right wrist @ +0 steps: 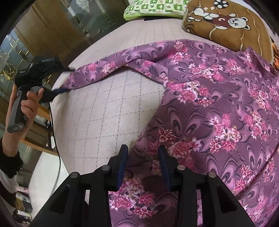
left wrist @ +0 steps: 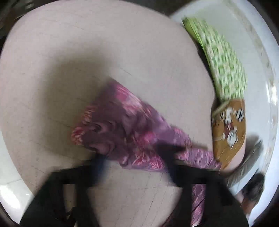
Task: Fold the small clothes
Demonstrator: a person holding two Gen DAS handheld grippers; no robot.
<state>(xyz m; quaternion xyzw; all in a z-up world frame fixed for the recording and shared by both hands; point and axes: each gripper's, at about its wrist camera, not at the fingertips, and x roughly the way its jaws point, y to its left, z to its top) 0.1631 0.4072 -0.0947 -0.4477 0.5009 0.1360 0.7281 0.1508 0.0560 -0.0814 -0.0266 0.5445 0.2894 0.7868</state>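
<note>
A purple garment with pink flowers (right wrist: 209, 108) lies spread on a pale quilted bed surface (right wrist: 104, 113). One sleeve (right wrist: 97, 73) stretches left to my left gripper (right wrist: 67, 79), whose open fingers reach the cuff; I cannot tell if they touch it. In the blurred left wrist view the sleeve (left wrist: 125, 129) lies bunched before my left gripper (left wrist: 134, 155), jaws wide apart. My right gripper (right wrist: 142, 153) is open above the garment's near edge, with cloth between its blue-padded fingers (right wrist: 123, 157).
A green-and-white checked folded cloth (right wrist: 153, 8) and a brown blanket with a bear print (right wrist: 226, 26) lie at the far side of the bed. Both show in the left wrist view, green (left wrist: 225, 61) and brown (left wrist: 230, 129). Wooden furniture (right wrist: 43, 26) stands left.
</note>
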